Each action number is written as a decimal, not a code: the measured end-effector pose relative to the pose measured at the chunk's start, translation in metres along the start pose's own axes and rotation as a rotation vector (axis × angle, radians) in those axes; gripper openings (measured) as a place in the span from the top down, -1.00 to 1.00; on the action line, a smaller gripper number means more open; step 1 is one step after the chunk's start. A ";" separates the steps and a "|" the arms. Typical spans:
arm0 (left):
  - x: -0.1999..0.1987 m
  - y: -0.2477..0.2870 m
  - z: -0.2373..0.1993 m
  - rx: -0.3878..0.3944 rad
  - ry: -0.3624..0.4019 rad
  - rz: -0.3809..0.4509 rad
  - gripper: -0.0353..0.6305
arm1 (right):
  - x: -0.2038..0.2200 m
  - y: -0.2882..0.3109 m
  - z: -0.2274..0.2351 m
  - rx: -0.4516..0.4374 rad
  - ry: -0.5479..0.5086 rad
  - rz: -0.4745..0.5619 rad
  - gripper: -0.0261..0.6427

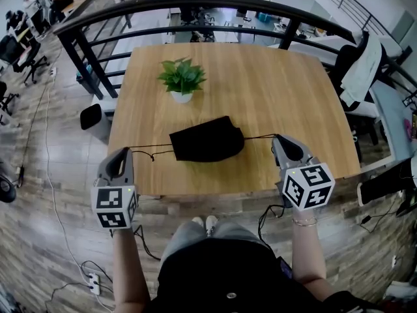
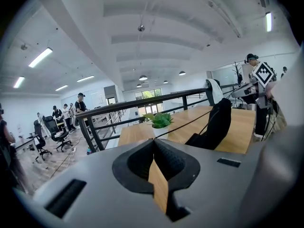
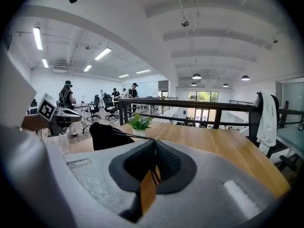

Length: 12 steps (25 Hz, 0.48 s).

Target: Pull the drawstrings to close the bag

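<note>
A black drawstring bag (image 1: 207,139) lies on the wooden table (image 1: 273,90), its mouth gathered. One black cord (image 1: 151,147) runs taut from the bag's left side to my left gripper (image 1: 128,150), which is shut on the cord's end. A second cord (image 1: 259,136) runs from the bag's right side into my right gripper (image 1: 276,137), also shut on it. In the left gripper view the cord (image 2: 190,121) leads from the closed jaws to the bag (image 2: 213,125). In the right gripper view the cord (image 3: 137,137) leads to the bag (image 3: 107,136).
A small potted plant (image 1: 181,78) stands on the table behind the bag. A black railing (image 1: 215,2) curves behind the table. A chair with a white garment (image 1: 361,64) stands at the right. Cables and a power strip (image 1: 92,282) lie on the floor.
</note>
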State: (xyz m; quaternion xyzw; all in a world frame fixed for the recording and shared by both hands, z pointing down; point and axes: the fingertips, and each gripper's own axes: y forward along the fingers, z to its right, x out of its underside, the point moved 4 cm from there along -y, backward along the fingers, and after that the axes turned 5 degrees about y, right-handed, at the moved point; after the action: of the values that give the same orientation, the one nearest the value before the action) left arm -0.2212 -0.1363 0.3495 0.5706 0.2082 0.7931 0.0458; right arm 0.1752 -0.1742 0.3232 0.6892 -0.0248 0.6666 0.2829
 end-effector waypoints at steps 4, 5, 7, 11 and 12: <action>-0.002 0.000 -0.008 -0.021 -0.004 0.010 0.84 | -0.003 0.000 0.003 0.013 0.009 0.011 0.92; -0.003 0.000 -0.011 -0.025 -0.006 0.012 0.84 | -0.004 0.001 0.004 0.015 0.011 0.013 0.92; -0.005 0.000 -0.014 -0.033 -0.008 0.017 0.84 | -0.004 0.001 0.004 0.018 0.017 0.019 0.92; -0.008 0.000 -0.017 -0.056 -0.010 0.027 0.84 | -0.004 0.000 0.007 0.029 0.033 0.030 0.92; -0.009 0.000 -0.018 -0.059 -0.009 0.030 0.84 | -0.004 -0.001 0.008 0.032 0.037 0.033 0.92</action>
State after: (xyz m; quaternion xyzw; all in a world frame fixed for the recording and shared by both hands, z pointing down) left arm -0.2345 -0.1439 0.3367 0.5755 0.1757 0.7970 0.0516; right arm 0.1819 -0.1783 0.3196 0.6808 -0.0203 0.6841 0.2611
